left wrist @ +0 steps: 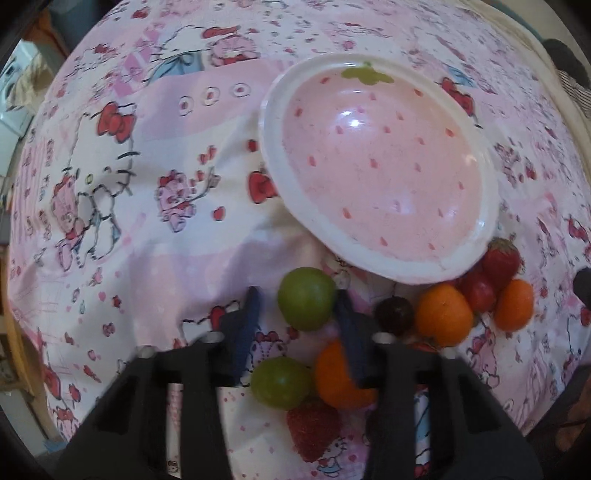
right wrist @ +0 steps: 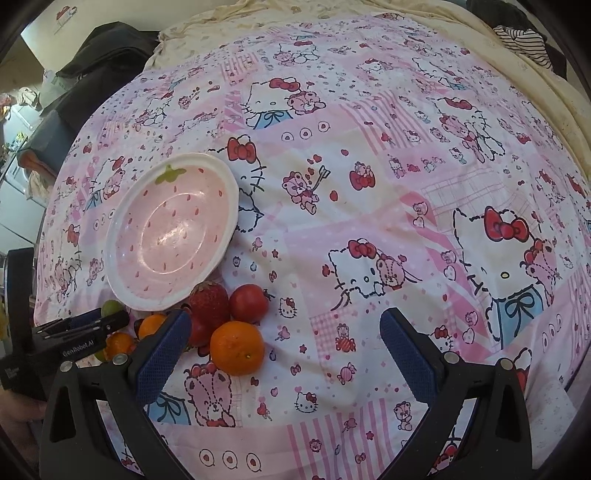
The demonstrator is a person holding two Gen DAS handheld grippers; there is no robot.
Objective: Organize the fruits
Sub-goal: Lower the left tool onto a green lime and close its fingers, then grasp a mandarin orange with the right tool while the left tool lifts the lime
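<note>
Fruits lie bunched on a pink cartoon-cat sheet [right wrist: 369, 229] spread over a bed, just near of a pink strawberry-patterned bowl [right wrist: 173, 232] whose rim they crowd. Beyond the sheet's far edge a cream blanket [right wrist: 258, 22] shows, with dark clothing [right wrist: 99, 48] heaped at far left and a striped garment [right wrist: 524, 40] at far right; the room past that is too warped to read. Among the fruit, an orange [right wrist: 237, 348] sits nearest, a red tomato [right wrist: 249, 302] and a strawberry [right wrist: 209, 301] just behind it. The left tool [left wrist: 301, 310] stands spread, its blue pads either side of a green lime [left wrist: 306, 298], though contact cannot be judged. The right tool [right wrist: 284, 343] is spread wide over bare sheet, holding nothing. A dark round fruit [left wrist: 394, 316] is too blurred to name, and a second strawberry [left wrist: 314, 428] lies partly behind the left tool's body.
</note>
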